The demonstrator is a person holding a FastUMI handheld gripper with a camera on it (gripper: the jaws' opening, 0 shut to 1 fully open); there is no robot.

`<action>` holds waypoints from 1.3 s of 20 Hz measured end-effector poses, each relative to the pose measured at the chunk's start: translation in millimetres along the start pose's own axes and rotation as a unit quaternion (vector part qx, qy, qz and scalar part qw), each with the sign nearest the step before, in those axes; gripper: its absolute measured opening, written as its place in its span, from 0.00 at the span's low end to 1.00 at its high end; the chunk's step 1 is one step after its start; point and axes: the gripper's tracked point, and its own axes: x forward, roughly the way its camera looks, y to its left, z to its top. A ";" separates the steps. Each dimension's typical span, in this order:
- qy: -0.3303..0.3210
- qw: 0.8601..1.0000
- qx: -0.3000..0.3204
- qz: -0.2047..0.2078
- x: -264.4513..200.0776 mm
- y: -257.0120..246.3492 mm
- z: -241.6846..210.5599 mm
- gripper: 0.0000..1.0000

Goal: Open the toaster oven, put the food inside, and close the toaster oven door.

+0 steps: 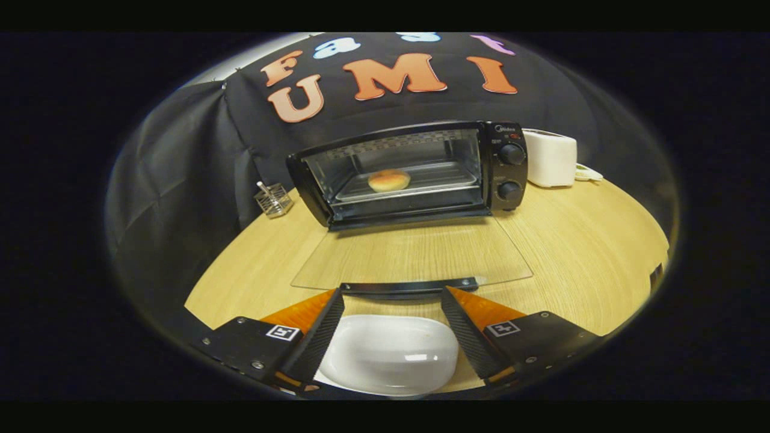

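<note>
A black toaster oven (415,174) stands at the back of the wooden table (577,258). Its glass door (415,252) lies folded down flat toward me, the dark handle bar (409,286) just ahead of my fingertips. Inside, a round golden bun (389,180) rests on the metal tray (433,180). My gripper (392,299) is open, its fingers spread wide with nothing pressed between them. Below and between the fingers sits a white dish (391,355) with nothing on it.
A white toaster (550,158) stands right of the oven, with a small pale object (588,174) beyond it. A small wire holder (274,199) sits left of the oven. Black cloth walls close in the back and left.
</note>
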 end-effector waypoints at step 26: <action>-0.043 0.998 0.053 0.001 3.9 5.0 54.8 0.96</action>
